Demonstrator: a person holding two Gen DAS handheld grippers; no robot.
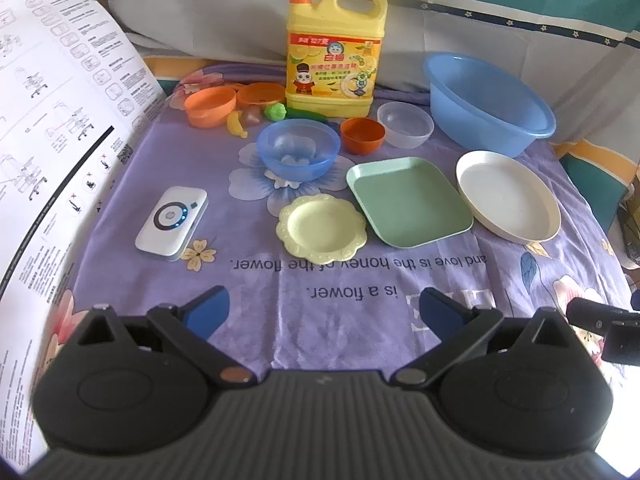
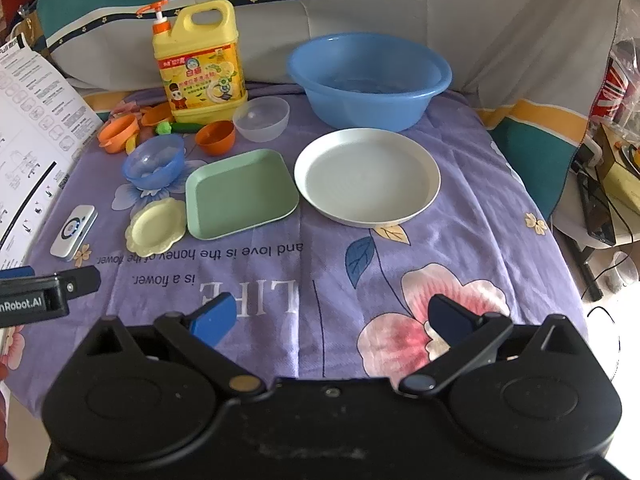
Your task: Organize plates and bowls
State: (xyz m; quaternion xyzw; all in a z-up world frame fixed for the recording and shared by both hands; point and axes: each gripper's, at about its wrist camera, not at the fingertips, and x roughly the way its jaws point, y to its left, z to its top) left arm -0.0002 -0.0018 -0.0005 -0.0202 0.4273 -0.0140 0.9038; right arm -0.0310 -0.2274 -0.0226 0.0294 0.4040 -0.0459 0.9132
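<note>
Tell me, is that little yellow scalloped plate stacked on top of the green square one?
No, the yellow scalloped plate lies flat on the purple cloth beside the green square plate, not on it.

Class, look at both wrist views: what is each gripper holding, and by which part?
Nothing is held. The left gripper and right gripper are both open above the purple cloth, short of the dishes.

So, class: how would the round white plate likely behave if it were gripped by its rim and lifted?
The round white plate looks like rigid plastic, so it probably stays stiff and feels light. Its smooth raised rim may slip between pads. Held at one edge, its wide shape would likely tilt downward.
</note>
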